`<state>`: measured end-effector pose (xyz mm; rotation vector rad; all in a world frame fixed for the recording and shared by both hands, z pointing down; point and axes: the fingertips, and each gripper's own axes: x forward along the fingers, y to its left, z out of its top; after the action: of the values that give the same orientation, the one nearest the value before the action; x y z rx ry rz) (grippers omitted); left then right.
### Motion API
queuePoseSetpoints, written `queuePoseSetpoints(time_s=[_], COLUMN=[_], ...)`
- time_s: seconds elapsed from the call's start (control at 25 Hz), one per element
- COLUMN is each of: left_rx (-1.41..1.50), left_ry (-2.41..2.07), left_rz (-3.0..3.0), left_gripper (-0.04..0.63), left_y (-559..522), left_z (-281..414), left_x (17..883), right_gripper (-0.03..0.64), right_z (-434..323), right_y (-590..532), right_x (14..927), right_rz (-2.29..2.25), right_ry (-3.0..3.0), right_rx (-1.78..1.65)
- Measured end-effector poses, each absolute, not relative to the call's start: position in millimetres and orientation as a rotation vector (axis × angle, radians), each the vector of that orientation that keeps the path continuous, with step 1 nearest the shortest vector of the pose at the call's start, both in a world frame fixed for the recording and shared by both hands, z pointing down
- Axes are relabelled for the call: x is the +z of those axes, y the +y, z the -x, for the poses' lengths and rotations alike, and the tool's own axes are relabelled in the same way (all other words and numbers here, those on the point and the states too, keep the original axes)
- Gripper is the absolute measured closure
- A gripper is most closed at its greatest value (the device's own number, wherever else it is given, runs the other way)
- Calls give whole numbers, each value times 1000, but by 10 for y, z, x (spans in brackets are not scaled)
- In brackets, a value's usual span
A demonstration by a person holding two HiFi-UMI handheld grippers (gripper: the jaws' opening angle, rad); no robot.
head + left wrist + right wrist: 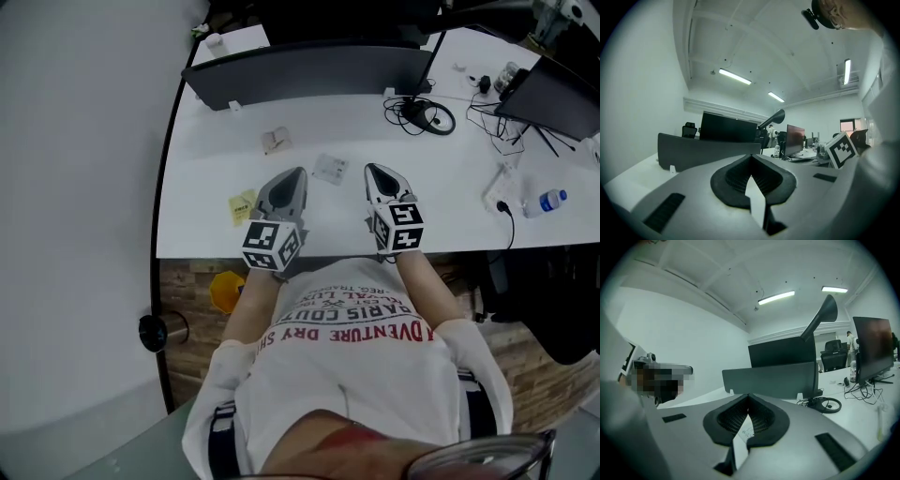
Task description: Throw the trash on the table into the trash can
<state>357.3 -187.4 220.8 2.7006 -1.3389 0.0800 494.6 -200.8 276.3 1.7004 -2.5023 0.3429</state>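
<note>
Left tool (298, 172) and right tool (371, 169): both shut, tips meeting, nothing evidently gripped. The white seen through the gaps below the tips reads as counter (206, 234).

Both are held side by side over the near edge, pointing away from the person. Judged a ready stance facing the trash.

Trash, all on the counter:
- Clear wrapper (330, 169): flat, between the two tips.
- Crumpled paper (276, 141): beyond it, toward the dark screen (309, 70).
- Yellow slip (242, 207): just beside the left tool, long axis near-to-far, slightly tilted.

Trash can not identified; the yellow object (225, 289) under the counter edge may be it.
</note>
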Motion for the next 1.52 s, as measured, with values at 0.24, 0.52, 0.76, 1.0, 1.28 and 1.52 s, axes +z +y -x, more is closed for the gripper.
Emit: queuePoseSetpoints(time_s=[0.24,0.52,0.76,1.0,1.28,1.52], left_rx=[22,92,126,200,250,291], left_ry=[-1354,-1413,-1448,-1434,-1343,-1240], left_rz=[-2656,-2647,-2523,-2414,-2335,-2304], left_gripper=[572,572,572,572,572,572], left_y=[-1907,-1967,-2005,-2181,-2611,-2897], left_z=[-3535,-3484,-3319,-2985,-2740,-2773], left_x=[2217,2316,2643,3027,3439,3821], right_gripper=[591,591,591,589,385,373], right_z=[-4909,-4872,-4732,-4486,-4317,-4344], right_y=[-2039,-2114,-2169,-2432,-2881,-3303], right_x=[2795,2959,3447,3962,4528,5071], right_rz=[-1684,-1624,-1485,-1396,-1353,-1318], right_ry=[-2500,-2471,-2398,-2280,-2132,-2008], right_rx=[354,403,535,622,713,762])
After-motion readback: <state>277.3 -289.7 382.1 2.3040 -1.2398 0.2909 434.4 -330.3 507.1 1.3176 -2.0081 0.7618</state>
